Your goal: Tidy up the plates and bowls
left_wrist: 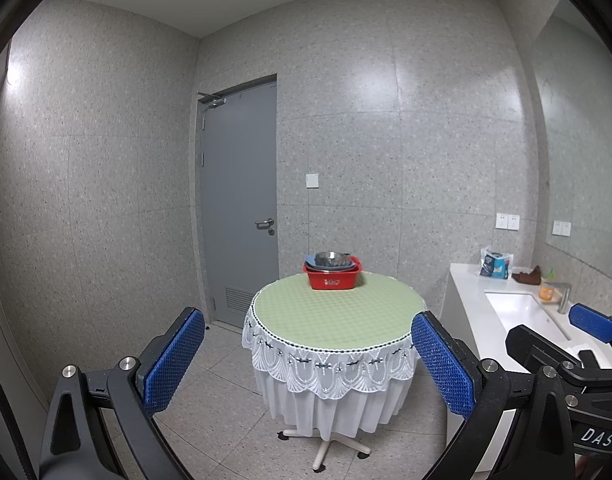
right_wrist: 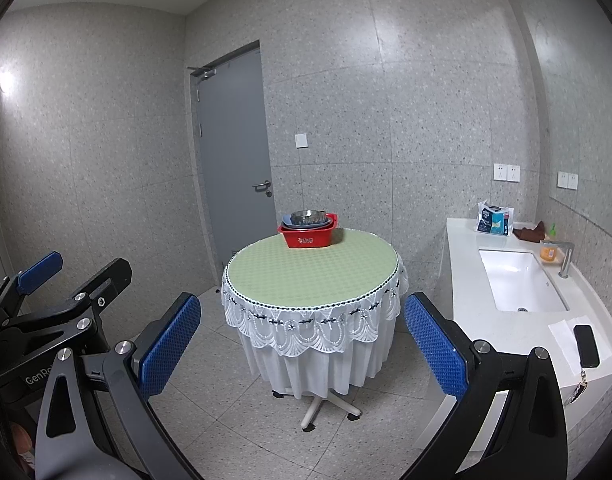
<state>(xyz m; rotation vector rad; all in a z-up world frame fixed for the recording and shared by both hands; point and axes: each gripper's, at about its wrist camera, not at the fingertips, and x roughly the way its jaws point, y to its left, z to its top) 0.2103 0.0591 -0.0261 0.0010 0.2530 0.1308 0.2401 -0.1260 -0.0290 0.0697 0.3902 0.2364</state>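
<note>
A red plastic basin (left_wrist: pixel 333 277) (right_wrist: pixel 308 235) stands at the far side of a round table (left_wrist: pixel 338 312) (right_wrist: pixel 314 276) with a green top and white lace cloth. Stacked in the basin are a blue plate (left_wrist: pixel 311 263) (right_wrist: pixel 287 220) and, on top, a steel bowl (left_wrist: pixel 332 257) (right_wrist: pixel 307 215). My left gripper (left_wrist: pixel 308 360) is open and empty, well short of the table. My right gripper (right_wrist: pixel 302 344) is also open and empty, equally far back. Each gripper shows at the edge of the other's view.
A white counter (right_wrist: pixel 506 320) with a sink (right_wrist: pixel 520 280) and tap runs along the right wall. On it lie a packet (right_wrist: pixel 494 220), a brown cloth, an orange bottle, and a black phone (right_wrist: pixel 586 346) on paper. A grey door (right_wrist: pixel 234 152) stands behind the table.
</note>
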